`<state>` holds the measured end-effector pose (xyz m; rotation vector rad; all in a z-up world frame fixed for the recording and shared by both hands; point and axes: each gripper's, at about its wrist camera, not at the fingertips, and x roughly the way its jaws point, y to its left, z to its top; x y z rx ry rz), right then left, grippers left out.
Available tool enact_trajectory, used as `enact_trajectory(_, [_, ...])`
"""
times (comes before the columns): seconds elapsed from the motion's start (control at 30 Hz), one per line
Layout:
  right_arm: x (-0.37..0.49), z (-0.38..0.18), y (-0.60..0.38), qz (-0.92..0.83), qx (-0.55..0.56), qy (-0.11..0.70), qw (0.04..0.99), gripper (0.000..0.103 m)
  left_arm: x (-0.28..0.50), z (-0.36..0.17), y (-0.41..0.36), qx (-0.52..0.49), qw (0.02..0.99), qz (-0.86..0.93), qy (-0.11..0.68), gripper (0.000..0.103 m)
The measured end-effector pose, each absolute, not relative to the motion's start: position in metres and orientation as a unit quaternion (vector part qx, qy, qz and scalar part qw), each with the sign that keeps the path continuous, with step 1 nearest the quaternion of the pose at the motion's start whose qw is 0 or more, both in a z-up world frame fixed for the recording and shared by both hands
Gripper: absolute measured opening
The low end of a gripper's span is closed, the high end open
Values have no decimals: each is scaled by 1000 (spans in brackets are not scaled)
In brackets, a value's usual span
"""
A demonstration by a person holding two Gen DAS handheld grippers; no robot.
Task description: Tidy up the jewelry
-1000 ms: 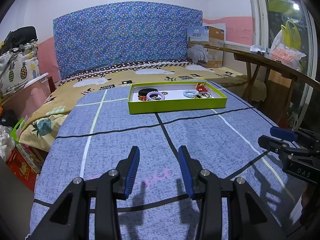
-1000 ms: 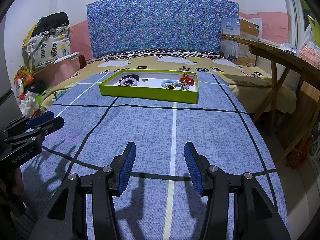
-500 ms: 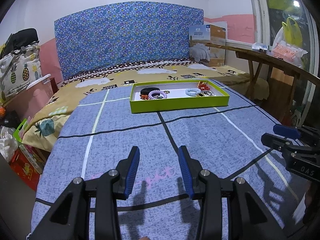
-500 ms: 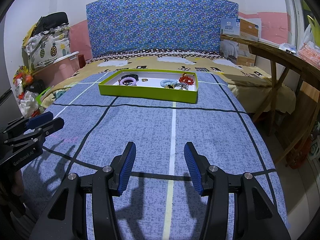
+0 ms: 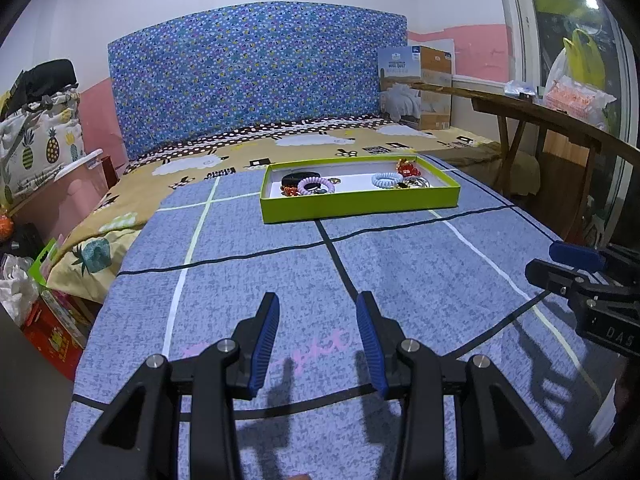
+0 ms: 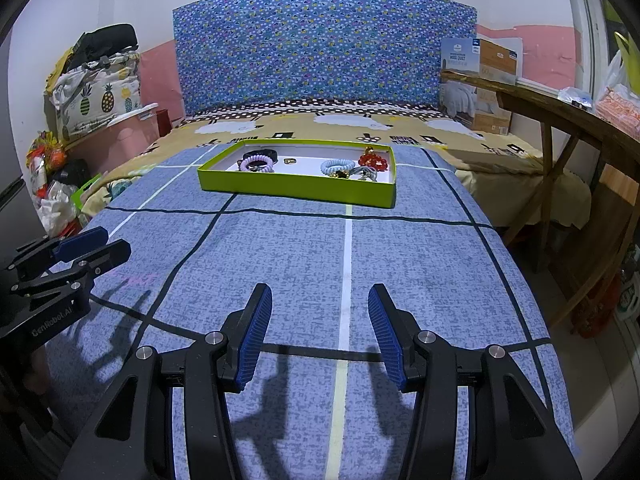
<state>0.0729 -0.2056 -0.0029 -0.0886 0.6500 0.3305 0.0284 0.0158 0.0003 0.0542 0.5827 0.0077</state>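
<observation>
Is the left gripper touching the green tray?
Apart. In the left wrist view, the open left gripper hovers near; bare blue bedspread separates it from the green tray.

left gripper (image 5: 316, 308): view swung a little leftward, so the green tray (image 5: 360, 204) and the right gripper (image 5: 576, 264) sit further right in its frame than before. right gripper view: practically unaltered, tray position the same.

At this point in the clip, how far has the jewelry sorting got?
Nothing looks done yet. The purple coil bracelet, light blue coil bracelet and red bead piece lie loose together in the green tray on the bed. Nothing is in hand: the left gripper and right gripper are both open, empty and well short of the tray. Reaching in and all the sorting remain.
</observation>
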Motion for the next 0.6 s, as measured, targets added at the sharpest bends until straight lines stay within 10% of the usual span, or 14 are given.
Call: enact_trajectory(0.6, [73, -3, -206, 161, -46, 317, 934, 51, 28, 2, 18, 22, 958, 5, 285, 42])
